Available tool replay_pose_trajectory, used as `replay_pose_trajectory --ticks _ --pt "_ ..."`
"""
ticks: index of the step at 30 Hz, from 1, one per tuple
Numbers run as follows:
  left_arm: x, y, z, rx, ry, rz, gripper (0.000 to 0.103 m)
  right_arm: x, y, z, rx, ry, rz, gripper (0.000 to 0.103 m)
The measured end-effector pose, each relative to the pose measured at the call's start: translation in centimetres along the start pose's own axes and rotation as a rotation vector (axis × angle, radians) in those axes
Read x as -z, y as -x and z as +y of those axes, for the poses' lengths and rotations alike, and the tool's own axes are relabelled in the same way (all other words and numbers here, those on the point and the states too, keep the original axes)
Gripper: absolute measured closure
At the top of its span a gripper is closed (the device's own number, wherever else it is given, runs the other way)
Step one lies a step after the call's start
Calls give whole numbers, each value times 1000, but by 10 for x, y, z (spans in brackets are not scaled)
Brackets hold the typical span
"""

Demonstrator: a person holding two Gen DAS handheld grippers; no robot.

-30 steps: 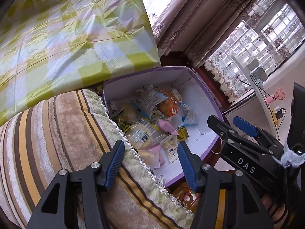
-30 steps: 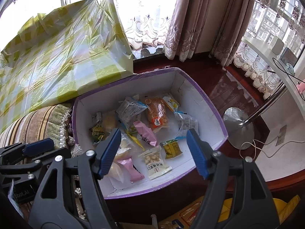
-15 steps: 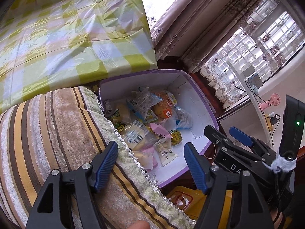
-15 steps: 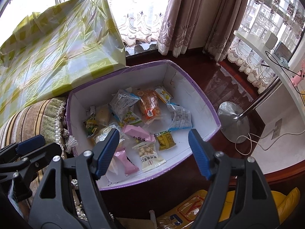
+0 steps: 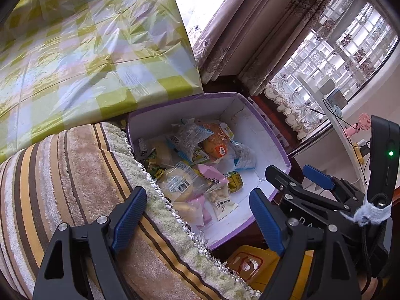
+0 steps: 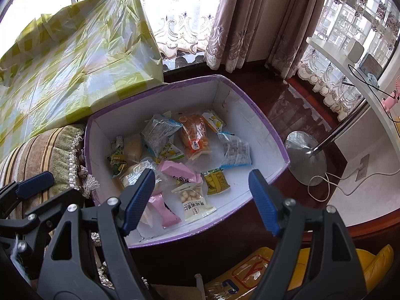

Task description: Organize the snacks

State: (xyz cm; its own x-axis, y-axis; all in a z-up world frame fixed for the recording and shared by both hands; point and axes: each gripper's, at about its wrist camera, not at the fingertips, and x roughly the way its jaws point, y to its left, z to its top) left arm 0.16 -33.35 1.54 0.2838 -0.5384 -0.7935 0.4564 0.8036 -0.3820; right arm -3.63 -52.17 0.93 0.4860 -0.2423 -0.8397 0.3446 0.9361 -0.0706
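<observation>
From the left wrist we lose the near left corner of the purple-rimmed white cardboard box [image 5: 262,135] behind the striped brown and green fringed cushion [image 5: 75,175], which also covers part of the pale yellow snack packets [image 5: 185,210] there. From the right wrist, the yellow plastic bag with red print [image 6: 252,270] runs off the bottom edge, its lettering unreadable to us. The small print on the white peanut pouch [image 6: 193,203] is too fine to read.

Dark red polished wooden floor [image 6: 282,105] under the window

On it stand the white cardboard box with purple rim [image 6: 260,117], the round metal base of a stand [image 6: 306,158] just beside the box, and a yellow plastic bag [image 6: 375,262] near the bottom. A white cable [image 6: 332,183] lies partly on it.
</observation>
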Motion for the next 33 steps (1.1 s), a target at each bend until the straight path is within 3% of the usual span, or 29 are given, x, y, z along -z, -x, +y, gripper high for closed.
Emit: replay_pose_trajectory --ticks 4,7,33 --pt "0 6 2 -61 7 -43 18 0 -2 0 0 1 4 24" --pt "-1 1 3 -84 8 -27 18 1 -3 -1 0 -2 7 24" --pt "0 -2 4 -80 -5 -11 15 3 -4 1 -4 4 16 23"
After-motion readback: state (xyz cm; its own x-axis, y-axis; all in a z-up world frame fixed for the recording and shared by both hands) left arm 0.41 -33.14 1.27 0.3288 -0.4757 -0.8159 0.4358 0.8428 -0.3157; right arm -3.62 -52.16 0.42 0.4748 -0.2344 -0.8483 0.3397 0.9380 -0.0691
